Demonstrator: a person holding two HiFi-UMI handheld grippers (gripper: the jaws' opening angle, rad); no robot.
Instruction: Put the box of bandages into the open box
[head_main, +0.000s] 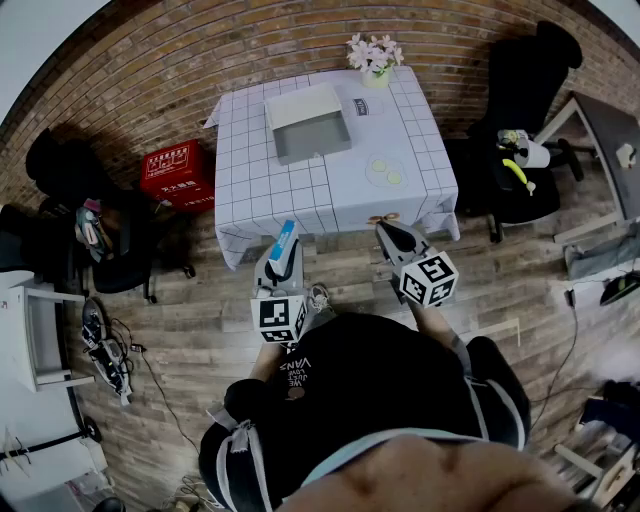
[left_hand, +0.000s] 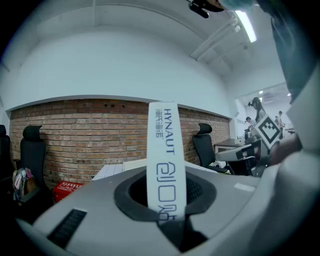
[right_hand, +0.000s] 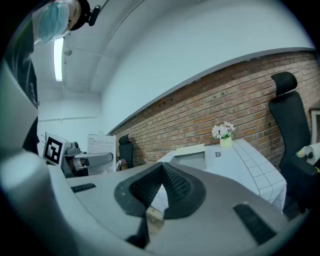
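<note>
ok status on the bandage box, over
Left gripper shut on bandage box, short of the table. Right gripper shut, empty. Open box on table; flowers and plate off to one side.

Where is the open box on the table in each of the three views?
Head view: open box upper centre, on the far left part of the table.
Left gripper view: only a pale edge seems to show, just left of the box of bandages.
Right gripper view: centre, just above the jaws.
Shared landmark: the white checked table.

White box of bandages (left_hand: 166, 160) bears blue print; tablecloth (head_main: 330, 195) white, gridded.
</note>
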